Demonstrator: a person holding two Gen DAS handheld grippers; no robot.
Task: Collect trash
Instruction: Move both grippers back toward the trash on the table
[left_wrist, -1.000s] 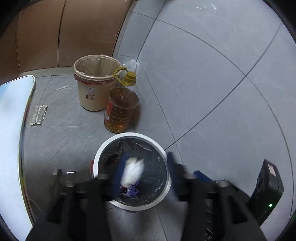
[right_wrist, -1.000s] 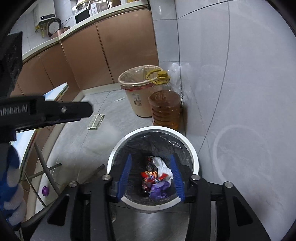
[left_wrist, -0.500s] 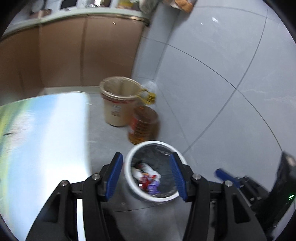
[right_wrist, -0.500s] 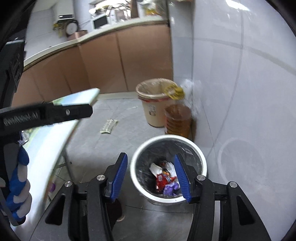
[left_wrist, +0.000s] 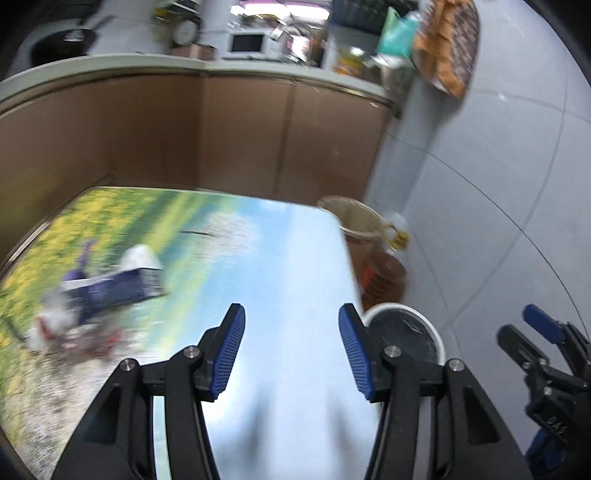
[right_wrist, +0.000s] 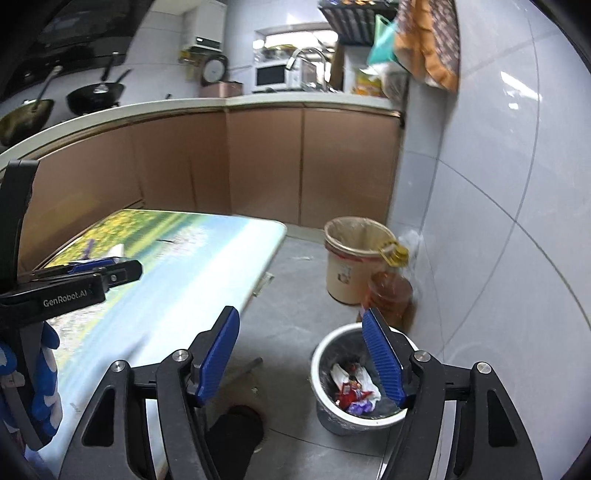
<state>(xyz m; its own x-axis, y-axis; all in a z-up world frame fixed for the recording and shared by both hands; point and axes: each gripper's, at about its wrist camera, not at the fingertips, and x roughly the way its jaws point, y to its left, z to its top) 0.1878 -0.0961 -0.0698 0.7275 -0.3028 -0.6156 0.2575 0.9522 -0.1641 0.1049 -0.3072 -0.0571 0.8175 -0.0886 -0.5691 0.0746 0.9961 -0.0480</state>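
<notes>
Item: left tool (left_wrist: 291, 350), black frame with blue ribbed pads, jaws parted and empty, poised over the near right part of the tabletop (left_wrist: 288, 266), a rectangular surface printed with a green-and-yellow meadow and pale blue sky. Tabletop edges: right edge runs just beside the bins; far edge stands near the brown cabinet fronts (right_wrist: 266, 162) with a narrow strip of floor between; rounded far-right corner. Item: right tool (right_wrist: 301, 350), same make, jaws opening with nothing between them, hanging over the grey tiled floor (right_wrist: 295, 280) between the tabletop's right edge and the white round bin with black liner (right_wrist: 321, 373). Open room: a floor lane between tabletop and bins; the grey tiled wall (right_wrist: 498, 221) closes the right side. Bin contents: crumpled white paper with red and purple wrappers (right_wrist: 354, 387). Beyond it, touching or nearly so, an amber oil bottle with yellow cap (right_wrist: 391, 291), then a cream bucket with tan liner (right_wrist: 351, 266). Item: remaining trash (left_wrist: 107, 291), a blurred cluster at the tabletop's left part, a dark blue flat carton with white crumpled paper and red scraps; the carton's long axis lies roughly left to right across the left wrist view, rising slightly rightward; which end leads cannot be told through the blur.
</notes>
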